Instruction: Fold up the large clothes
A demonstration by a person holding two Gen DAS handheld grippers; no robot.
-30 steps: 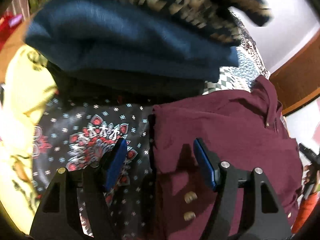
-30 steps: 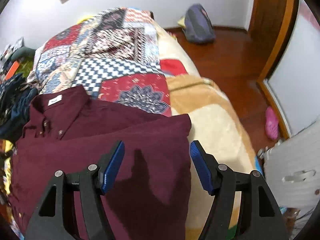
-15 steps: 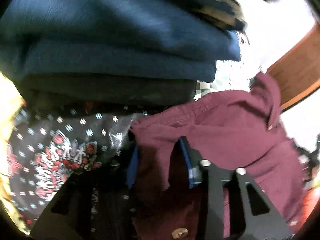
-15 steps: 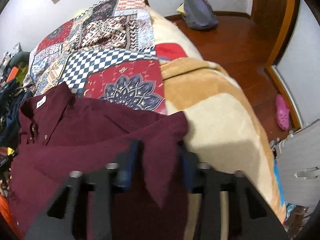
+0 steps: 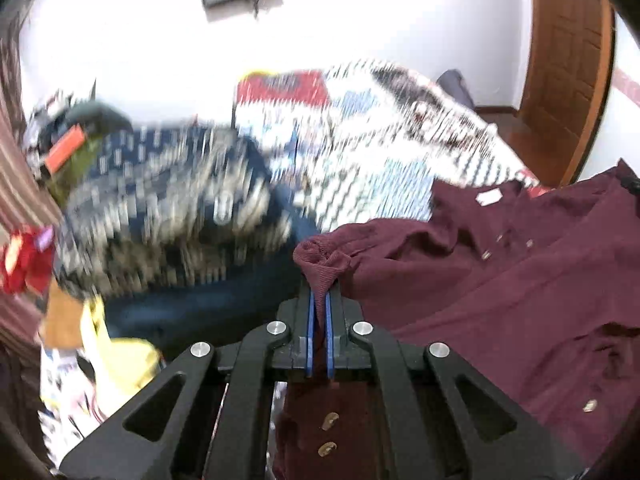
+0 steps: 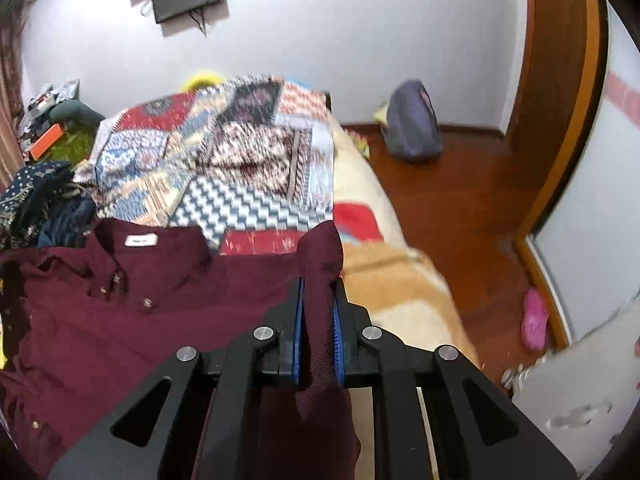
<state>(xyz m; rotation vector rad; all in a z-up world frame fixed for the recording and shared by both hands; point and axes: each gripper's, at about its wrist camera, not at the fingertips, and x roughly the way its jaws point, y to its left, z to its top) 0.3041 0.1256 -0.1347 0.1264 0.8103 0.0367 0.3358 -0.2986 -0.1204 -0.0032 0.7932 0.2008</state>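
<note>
Your left gripper [image 5: 319,312] is clamped on a bunched corner of the maroon shirt [image 5: 500,280]; your right gripper [image 6: 317,312] pinches another fold of it [image 6: 140,320]. The shirt hangs between them above the patchwork quilt [image 6: 248,168]. Its white collar label [image 6: 141,241] is unreadable.

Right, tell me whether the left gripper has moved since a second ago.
Yes. The left gripper has risen and tilted up: the blue folded pile that filled the top of its view now sits low, with the wall above. It is now shut on the maroon shirt.
</note>
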